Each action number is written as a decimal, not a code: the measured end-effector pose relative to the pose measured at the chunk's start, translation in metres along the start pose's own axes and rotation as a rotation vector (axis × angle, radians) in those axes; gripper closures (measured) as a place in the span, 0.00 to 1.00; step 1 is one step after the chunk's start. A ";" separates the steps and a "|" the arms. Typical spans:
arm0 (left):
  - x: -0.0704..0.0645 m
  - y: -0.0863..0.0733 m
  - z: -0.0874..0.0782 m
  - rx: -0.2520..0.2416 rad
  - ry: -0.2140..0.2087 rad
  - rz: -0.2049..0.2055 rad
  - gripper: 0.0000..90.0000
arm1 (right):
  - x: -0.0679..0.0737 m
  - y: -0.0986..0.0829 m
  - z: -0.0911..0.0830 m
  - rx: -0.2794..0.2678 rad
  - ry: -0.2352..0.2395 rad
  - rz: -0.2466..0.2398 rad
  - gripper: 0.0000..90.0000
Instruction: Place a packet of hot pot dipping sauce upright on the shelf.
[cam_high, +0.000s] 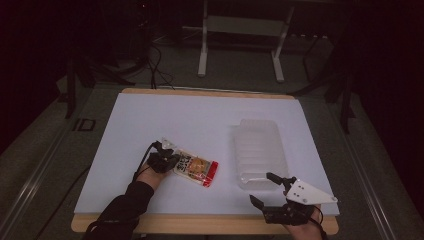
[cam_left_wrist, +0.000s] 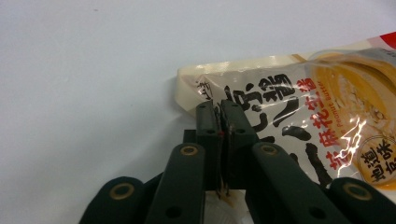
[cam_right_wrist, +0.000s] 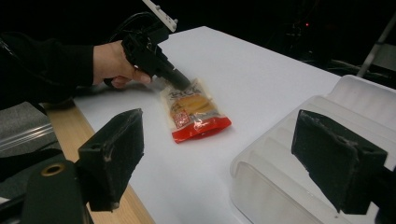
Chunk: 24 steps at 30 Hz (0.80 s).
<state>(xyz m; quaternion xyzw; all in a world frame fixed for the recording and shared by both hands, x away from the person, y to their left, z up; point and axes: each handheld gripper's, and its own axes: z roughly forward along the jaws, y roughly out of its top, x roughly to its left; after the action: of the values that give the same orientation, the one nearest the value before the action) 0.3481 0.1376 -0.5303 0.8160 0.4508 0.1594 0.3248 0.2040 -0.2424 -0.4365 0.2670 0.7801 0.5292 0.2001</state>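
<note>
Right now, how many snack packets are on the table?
1: the snack packet lies left of the clear tray, its near end pinched by the left gripper. None seen elsewhere.

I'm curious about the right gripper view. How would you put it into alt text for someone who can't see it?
A hand-held left gripper pinches the top edge of a snack packet lying on a white table. Nearer the camera, the right gripper stands with its two black jaws wide apart, next to a clear plastic tray.

Left gripper (cam_high: 167, 159) jaws pinched together; right gripper (cam_high: 264, 189) jaws spread.
</note>
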 end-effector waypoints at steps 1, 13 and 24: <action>0.000 0.000 0.000 -0.005 -0.002 -0.004 0.99 | 0.000 0.000 0.000 0.001 0.000 0.000 0.19; 0.010 0.009 -0.018 -0.064 -0.091 -0.045 1.00 | -0.003 -0.001 -0.001 -0.003 -0.004 0.011 0.19; -0.003 0.031 -0.046 -0.118 -0.126 0.002 1.00 | -0.002 0.000 -0.003 -0.007 -0.009 0.011 0.21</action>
<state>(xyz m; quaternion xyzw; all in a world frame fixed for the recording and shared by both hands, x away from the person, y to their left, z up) 0.3406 0.1409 -0.4751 0.8042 0.4186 0.1343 0.4000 0.2042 -0.2457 -0.4355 0.2729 0.7760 0.5317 0.2018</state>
